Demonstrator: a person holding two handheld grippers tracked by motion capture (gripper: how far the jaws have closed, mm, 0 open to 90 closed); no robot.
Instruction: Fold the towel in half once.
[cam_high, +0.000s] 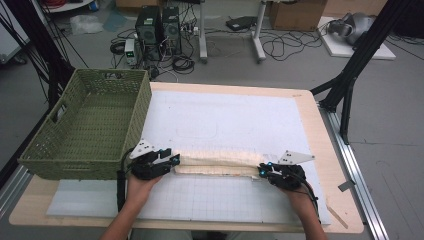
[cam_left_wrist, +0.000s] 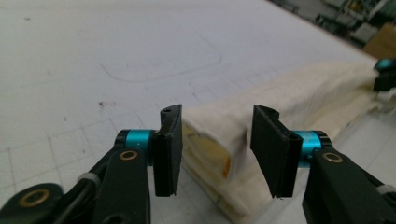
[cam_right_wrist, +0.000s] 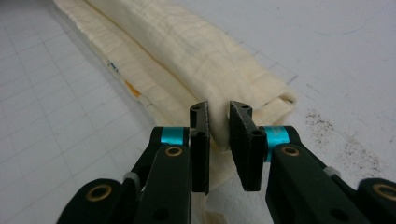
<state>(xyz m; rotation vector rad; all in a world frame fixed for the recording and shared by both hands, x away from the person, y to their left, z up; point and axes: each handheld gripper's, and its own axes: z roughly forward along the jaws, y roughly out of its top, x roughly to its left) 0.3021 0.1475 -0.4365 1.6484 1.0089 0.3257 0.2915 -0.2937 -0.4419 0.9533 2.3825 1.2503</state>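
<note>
A cream cloth (cam_high: 217, 165) lies folded into a long narrow band across the white mat, running left to right. My left gripper (cam_high: 172, 161) is at its left end; in the left gripper view (cam_left_wrist: 215, 144) the jaws stand wide apart, the folded cloth end (cam_left_wrist: 210, 140) between them and untouched by the pads. My right gripper (cam_high: 261, 171) is at the right end. In the right gripper view (cam_right_wrist: 218, 140) its jaws stand close together, and a fold of the cloth (cam_right_wrist: 187, 51) fills the narrow gap.
A green woven basket (cam_high: 90, 125) stands at the table's left, close to my left hand. The white gridded mat (cam_high: 225, 120) covers most of the wooden table (cam_high: 330, 165). Computers, cables and table legs are on the floor beyond.
</note>
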